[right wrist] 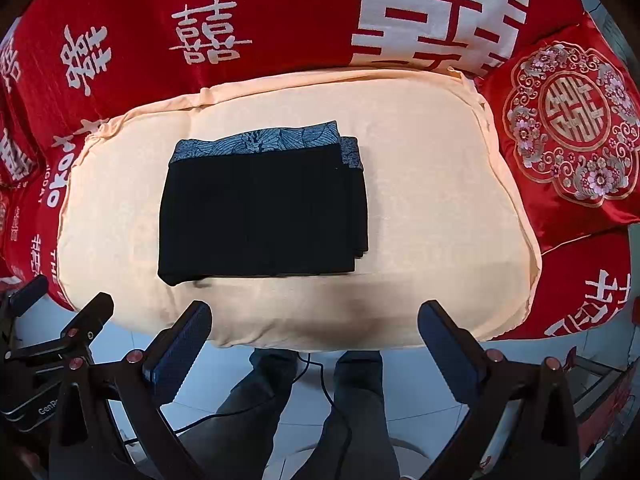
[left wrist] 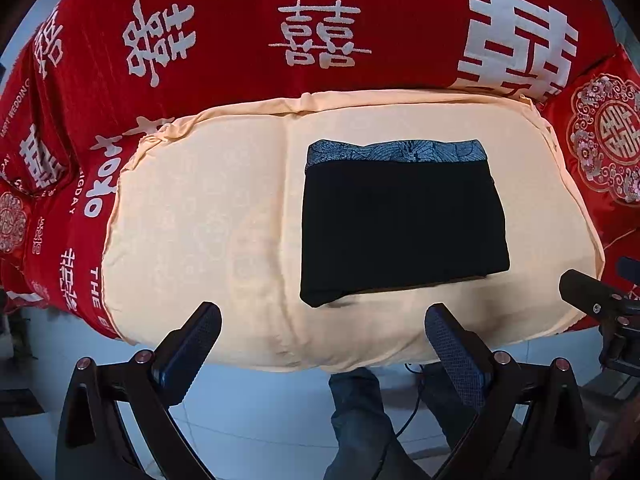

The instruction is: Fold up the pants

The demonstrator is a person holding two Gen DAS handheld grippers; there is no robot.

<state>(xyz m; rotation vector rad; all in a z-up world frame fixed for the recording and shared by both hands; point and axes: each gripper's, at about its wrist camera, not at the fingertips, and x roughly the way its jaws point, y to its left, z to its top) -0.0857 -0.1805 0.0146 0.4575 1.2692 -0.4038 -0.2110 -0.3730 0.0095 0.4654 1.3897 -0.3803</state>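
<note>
The black pants [left wrist: 400, 224] lie folded into a compact rectangle on the peach cushion [left wrist: 200, 220], with a blue-grey patterned waistband along the far edge. They also show in the right wrist view [right wrist: 260, 216], layers stacked at their right edge. My left gripper [left wrist: 322, 320] is open and empty, held above the cushion's near edge, short of the pants. My right gripper [right wrist: 314, 318] is open and empty, also at the near edge. Each gripper shows at the side of the other's view.
The peach cushion [right wrist: 440, 200] sits on a red cover with white characters [left wrist: 320, 32]. A red embroidered pillow [right wrist: 568, 128] lies to the right. Below the near edge are a pale tiled floor [left wrist: 260, 420], the person's legs [right wrist: 352, 400] and a black cable [right wrist: 320, 384].
</note>
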